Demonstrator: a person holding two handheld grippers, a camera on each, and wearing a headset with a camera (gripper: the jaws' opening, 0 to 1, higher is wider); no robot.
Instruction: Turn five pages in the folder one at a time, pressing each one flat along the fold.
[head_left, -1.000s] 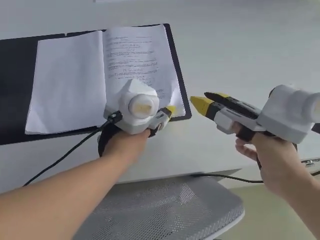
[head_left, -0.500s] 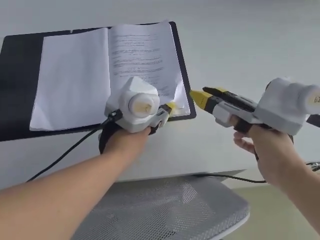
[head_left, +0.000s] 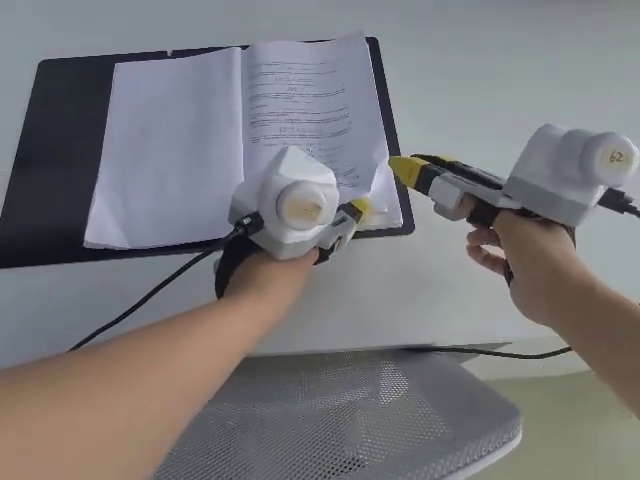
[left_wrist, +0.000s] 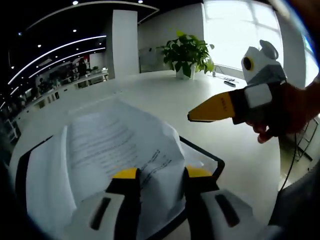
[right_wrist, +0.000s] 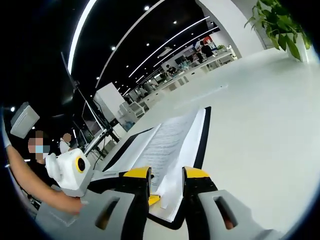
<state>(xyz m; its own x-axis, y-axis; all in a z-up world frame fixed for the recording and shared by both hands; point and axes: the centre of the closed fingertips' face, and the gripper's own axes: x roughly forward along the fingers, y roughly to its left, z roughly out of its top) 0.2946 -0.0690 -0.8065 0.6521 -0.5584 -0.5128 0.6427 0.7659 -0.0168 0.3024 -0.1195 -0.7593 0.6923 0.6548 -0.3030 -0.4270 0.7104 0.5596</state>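
Observation:
A black folder (head_left: 60, 150) lies open on the white table, with a blank left page (head_left: 170, 150) and a printed right page (head_left: 305, 110). My left gripper (head_left: 352, 214) sits at the printed page's lower right corner, where the paper bulges up. In the left gripper view its jaws (left_wrist: 161, 173) stand apart, with the curled page (left_wrist: 115, 145) seen between them. My right gripper (head_left: 403, 167) hovers at the folder's right edge, just right of the left gripper. Its jaws (right_wrist: 166, 174) are slightly apart and point along the page (right_wrist: 172, 137).
The white table (head_left: 500, 80) stretches far and right of the folder. A grey mesh chair (head_left: 350, 420) stands below the table's front edge. A black cable (head_left: 140, 300) trails from the left gripper. A potted plant (left_wrist: 187, 52) stands far back.
My right gripper has moved left, up to the folder's right edge. The left gripper stays at the page's lower right corner. The head camera has shifted.

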